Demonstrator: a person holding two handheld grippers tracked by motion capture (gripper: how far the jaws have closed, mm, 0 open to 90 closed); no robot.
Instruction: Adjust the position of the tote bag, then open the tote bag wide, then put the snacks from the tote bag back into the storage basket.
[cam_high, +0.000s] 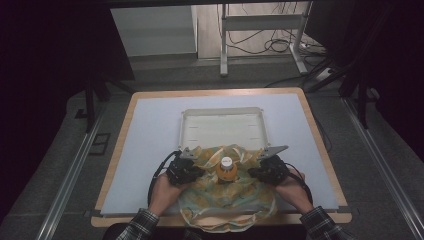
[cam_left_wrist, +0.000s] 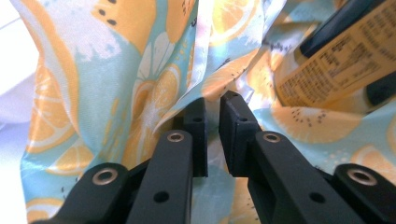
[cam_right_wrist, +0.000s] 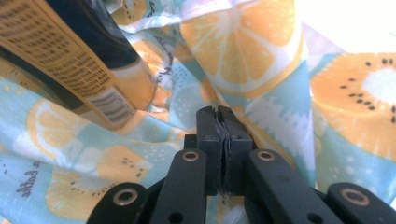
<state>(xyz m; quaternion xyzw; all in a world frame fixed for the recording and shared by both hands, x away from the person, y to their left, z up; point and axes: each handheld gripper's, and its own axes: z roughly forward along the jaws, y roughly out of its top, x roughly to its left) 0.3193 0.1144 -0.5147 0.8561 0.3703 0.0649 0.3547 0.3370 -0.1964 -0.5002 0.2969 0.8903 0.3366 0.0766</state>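
A thin cloth (cam_high: 225, 202) printed with orange slices on pale blue lies bunched at the table's front edge. An orange bottle (cam_high: 226, 170) with a white cap stands upright in its middle. My left gripper (cam_high: 199, 169) is just left of the bottle and is shut on a raised fold of the cloth (cam_left_wrist: 140, 93), which gathers into the jaw tips (cam_left_wrist: 212, 105). My right gripper (cam_high: 253, 172) is just right of the bottle. It is shut (cam_right_wrist: 222, 116) with a thin layer of cloth (cam_right_wrist: 243, 60) between its pads. The bottle's yellow printed label (cam_left_wrist: 336, 65) (cam_right_wrist: 60, 56) looms close beside each gripper.
A shallow white tray (cam_high: 222, 130) sits right behind the cloth on a pale blue mat (cam_high: 150, 135) covering the wooden table (cam_high: 215, 92). Beyond the table stand a metal frame (cam_high: 262, 22) and loose cables on the floor. Dark floor rails run along both sides.
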